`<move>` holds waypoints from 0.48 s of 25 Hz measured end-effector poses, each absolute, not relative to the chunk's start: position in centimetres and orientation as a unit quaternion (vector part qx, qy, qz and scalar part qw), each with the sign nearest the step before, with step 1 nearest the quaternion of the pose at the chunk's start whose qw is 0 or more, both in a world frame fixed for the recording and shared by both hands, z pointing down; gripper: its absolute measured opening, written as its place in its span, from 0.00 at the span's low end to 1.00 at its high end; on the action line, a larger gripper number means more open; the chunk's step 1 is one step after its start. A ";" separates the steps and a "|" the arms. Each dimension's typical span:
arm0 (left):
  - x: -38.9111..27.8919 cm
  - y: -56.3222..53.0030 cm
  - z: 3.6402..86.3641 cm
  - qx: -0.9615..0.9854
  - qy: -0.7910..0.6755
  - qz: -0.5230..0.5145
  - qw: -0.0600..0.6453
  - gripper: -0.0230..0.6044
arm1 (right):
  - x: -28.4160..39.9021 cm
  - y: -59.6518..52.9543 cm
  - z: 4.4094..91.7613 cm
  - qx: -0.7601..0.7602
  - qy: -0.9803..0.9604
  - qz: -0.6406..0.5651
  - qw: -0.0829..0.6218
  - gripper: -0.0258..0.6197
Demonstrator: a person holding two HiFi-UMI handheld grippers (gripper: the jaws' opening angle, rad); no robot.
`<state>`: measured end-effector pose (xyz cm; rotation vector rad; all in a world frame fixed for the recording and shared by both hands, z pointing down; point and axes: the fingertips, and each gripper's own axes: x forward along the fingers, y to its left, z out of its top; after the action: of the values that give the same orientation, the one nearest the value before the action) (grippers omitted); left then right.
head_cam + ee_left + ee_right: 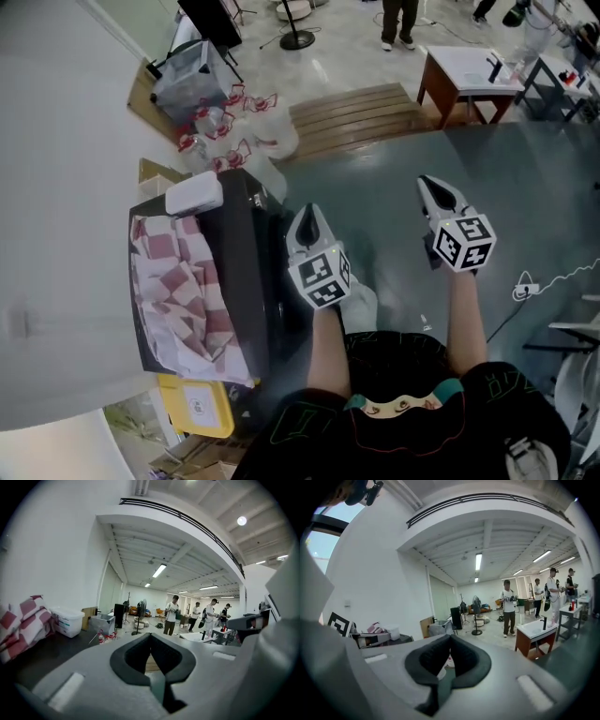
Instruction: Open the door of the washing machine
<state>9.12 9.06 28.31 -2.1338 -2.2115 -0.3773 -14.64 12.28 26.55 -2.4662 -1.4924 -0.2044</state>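
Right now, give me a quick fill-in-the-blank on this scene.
1. The left gripper and the right gripper both have their jaws ____, holding nothing.
2. The red-and-white checked cloth lies on the dark grey box-shaped machine, in the head view's ____ half.
3. The brown wooden table with a white top stands nearer the ____ gripper.
Missing words: shut, left, right.
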 end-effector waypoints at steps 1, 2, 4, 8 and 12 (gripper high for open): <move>9.2 10.9 28.5 -0.688 -0.714 -0.124 0.024 0.05 | -14.2 14.0 26.6 -0.848 -0.509 -0.072 0.126 0.04; 9.3 12.6 28.9 -0.687 -0.715 -0.128 0.028 0.05 | -13.6 15.7 26.7 -0.850 -0.505 -0.075 0.127 0.04; 9.9 15.1 30.7 -0.686 -0.712 -0.144 0.042 0.05 | -11.9 18.5 28.0 -0.854 -0.494 -0.089 0.139 0.04; 12.9 19.0 34.5 -0.703 -0.683 -0.188 0.060 0.05 | -6.4 23.9 30.0 -0.874 -0.448 -0.117 0.146 0.04; 16.1 19.9 37.3 -0.725 -0.650 -0.208 0.092 0.05 | -0.4 26.3 32.6 -0.898 -0.382 -0.154 0.156 0.04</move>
<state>16.06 19.95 37.27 -2.1531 -1.9319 -0.6193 -0.43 26.26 32.64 -2.5706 -1.0947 -0.4410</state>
